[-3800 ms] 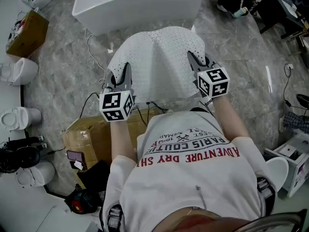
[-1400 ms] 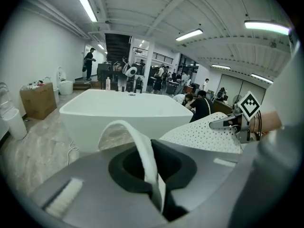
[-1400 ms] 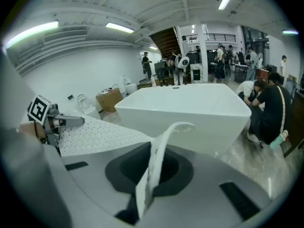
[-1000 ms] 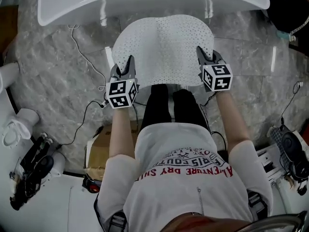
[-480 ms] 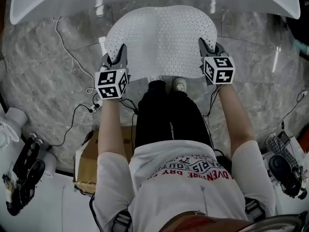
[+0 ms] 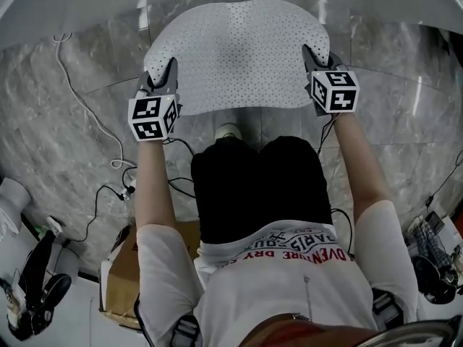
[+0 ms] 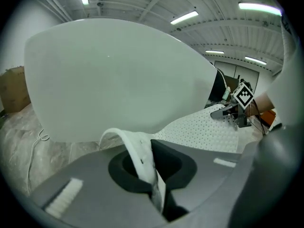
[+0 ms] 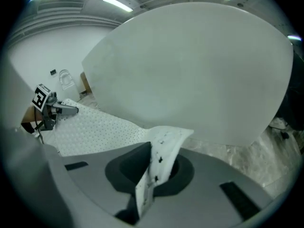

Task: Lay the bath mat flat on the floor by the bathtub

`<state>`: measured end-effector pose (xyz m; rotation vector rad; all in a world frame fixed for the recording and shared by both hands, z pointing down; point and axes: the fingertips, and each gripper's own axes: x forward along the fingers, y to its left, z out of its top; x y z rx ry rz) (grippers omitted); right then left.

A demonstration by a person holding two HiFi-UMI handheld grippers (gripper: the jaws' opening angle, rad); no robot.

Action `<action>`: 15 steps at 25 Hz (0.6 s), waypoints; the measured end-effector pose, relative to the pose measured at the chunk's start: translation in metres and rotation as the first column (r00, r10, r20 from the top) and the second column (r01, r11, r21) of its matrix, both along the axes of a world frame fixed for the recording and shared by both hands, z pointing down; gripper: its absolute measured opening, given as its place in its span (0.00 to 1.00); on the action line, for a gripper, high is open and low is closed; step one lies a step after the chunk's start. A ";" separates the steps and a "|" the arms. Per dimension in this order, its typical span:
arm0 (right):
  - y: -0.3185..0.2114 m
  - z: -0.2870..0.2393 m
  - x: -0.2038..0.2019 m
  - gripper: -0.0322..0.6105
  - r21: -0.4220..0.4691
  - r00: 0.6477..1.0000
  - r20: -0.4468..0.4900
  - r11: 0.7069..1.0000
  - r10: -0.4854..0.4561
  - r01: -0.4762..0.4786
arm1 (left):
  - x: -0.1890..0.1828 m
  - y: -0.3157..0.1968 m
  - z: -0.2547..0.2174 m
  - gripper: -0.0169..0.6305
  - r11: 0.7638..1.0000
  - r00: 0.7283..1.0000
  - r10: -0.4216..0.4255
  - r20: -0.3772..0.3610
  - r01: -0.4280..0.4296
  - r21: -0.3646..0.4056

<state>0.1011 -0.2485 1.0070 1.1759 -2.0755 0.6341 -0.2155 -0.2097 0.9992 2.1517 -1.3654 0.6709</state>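
A white bath mat dotted with small holes hangs stretched between my two grippers, just in front of the white bathtub. My left gripper is shut on the mat's near left corner, which curls up between its jaws. My right gripper is shut on the near right corner, whose folded edge sticks up from its jaws. The tub's side fills the left gripper view, and the same tub wall looms in the right gripper view. The mat's far edge lies close under the tub.
The floor is grey marble tile. A white cable and black cables trail on the left. A cardboard box sits behind me at lower left. The person's shoe stands under the mat's near edge.
I have leaned forward: the tub has slid up to the top of the head view. Both grippers, still gripping the mat's corners, have moved toward the tub.
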 end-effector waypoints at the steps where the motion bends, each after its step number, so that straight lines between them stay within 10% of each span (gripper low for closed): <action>1: -0.005 0.011 0.000 0.08 0.008 1.000 -0.001 1.000 -0.002 0.002 | 0.000 -0.003 0.012 0.05 1.000 1.000 -0.002 0.003 0.002 0.003; 15: -0.013 0.128 0.037 0.08 -0.101 0.988 -0.100 0.987 0.116 -0.126 | -0.038 -0.009 0.145 0.05 0.982 0.992 -0.120 0.032 0.123 -0.140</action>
